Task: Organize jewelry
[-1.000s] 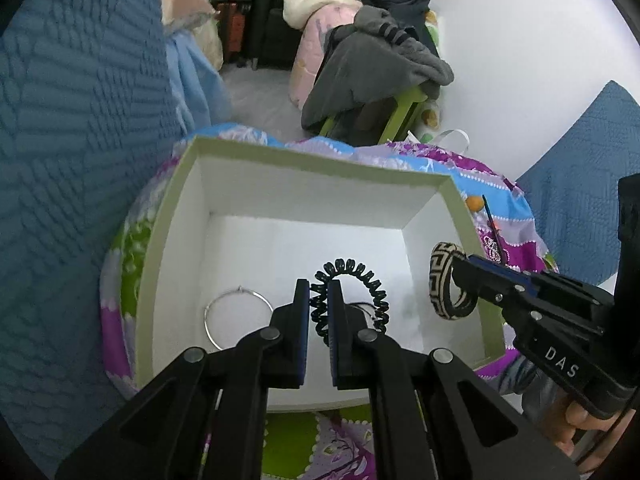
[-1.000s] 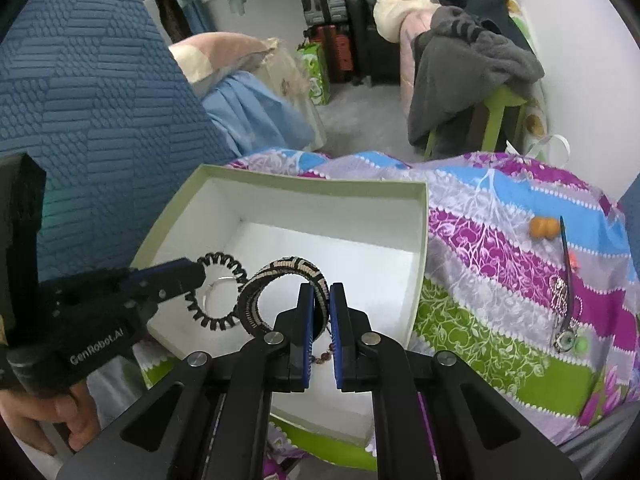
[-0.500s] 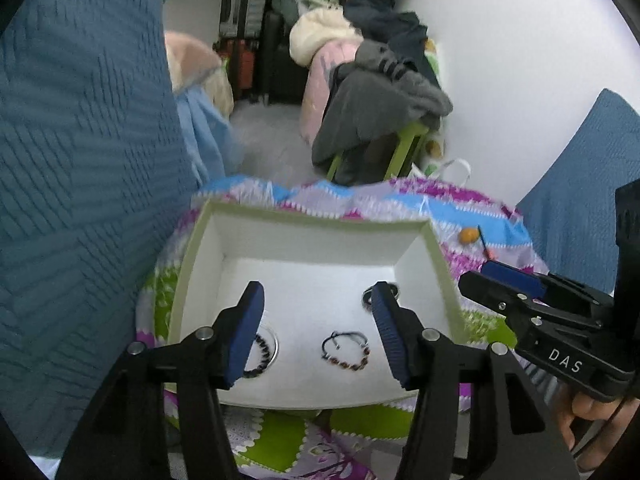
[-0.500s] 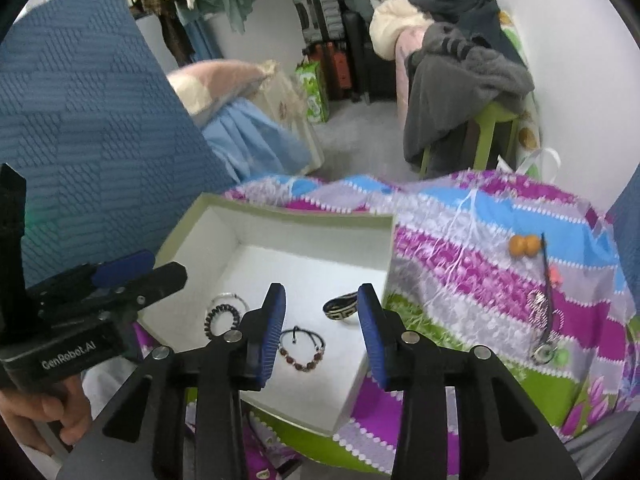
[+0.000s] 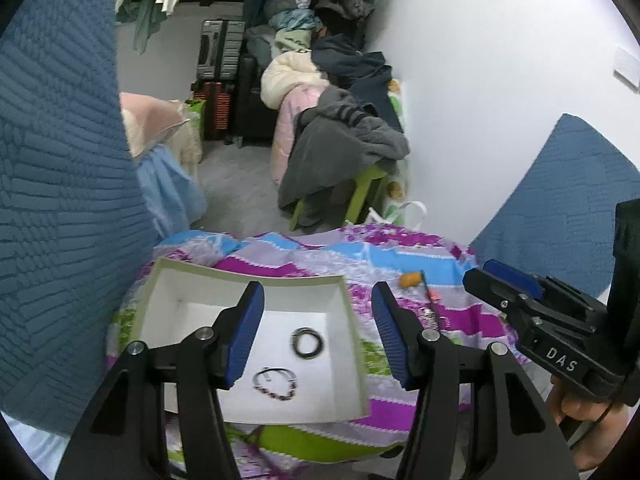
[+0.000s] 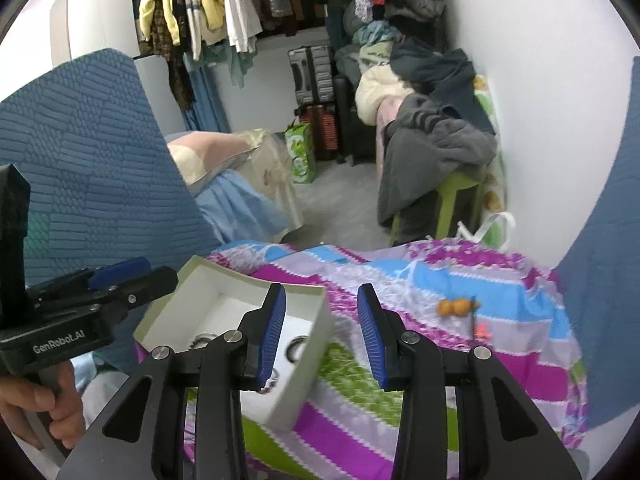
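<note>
Grippers: left gripper [image 5: 318, 334] and right gripper [image 6: 322, 334] both gape empty above the box [image 5: 160, 280]. Bracelets [image 5: 276, 384] lie inside it; more pieces, prob. a hair stick [image 6: 474, 320], sit right of the box. Drop-off done; next needs a reach w/ jaws open.

A lived-in home bedroom: colourful clothes [image 6: 224, 4] are hanging on a rail, grey hard-shell suitcases [image 6: 310, 74] are standing below, striped floral bedding [image 6: 440, 288] is lying in front.
</note>
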`<state>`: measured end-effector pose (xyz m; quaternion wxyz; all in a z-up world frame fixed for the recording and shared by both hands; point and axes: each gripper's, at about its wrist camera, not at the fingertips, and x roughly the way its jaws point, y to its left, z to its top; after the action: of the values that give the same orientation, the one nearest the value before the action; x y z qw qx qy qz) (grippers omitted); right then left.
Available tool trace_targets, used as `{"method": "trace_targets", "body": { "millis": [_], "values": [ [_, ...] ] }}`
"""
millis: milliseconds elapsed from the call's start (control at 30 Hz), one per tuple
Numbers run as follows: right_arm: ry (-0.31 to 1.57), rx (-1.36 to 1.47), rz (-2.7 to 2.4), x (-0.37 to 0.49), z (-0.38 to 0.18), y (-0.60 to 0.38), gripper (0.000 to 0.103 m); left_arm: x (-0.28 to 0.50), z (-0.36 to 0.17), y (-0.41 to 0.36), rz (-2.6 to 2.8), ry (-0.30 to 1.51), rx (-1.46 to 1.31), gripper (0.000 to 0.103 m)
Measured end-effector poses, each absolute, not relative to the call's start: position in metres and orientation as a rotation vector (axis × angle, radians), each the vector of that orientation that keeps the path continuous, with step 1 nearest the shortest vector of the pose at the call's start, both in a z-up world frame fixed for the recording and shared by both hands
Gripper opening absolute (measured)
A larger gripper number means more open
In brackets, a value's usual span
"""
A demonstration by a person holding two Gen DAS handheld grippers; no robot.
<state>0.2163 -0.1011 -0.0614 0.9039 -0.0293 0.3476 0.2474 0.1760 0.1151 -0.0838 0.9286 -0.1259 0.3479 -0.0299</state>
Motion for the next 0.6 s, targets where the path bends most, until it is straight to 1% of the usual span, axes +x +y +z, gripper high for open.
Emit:
{"method": "trace_targets", "body": {
  "millis": [300, 433, 600],
  "values": [
    [0.705, -0.056, 0.431, 0.219, -0.072, -0.152, 0.035, 0.188, -0.092, 0.068, -0.127, 0.723, -0.275, 0.057],
    [0.719, -0.037, 0.382, 0.221, -0.081, -0.181, 0.035, 0.193, -0.102, 0.048, -0.168, 0.745, -0.322, 0.056],
    [0.739, -0.025, 0.339, 0.22, -0.095, -0.214, 0.035, 0.2, -0.119, 0.017, -0.215, 0.788, -0.29, 0.056]
  ]
}}
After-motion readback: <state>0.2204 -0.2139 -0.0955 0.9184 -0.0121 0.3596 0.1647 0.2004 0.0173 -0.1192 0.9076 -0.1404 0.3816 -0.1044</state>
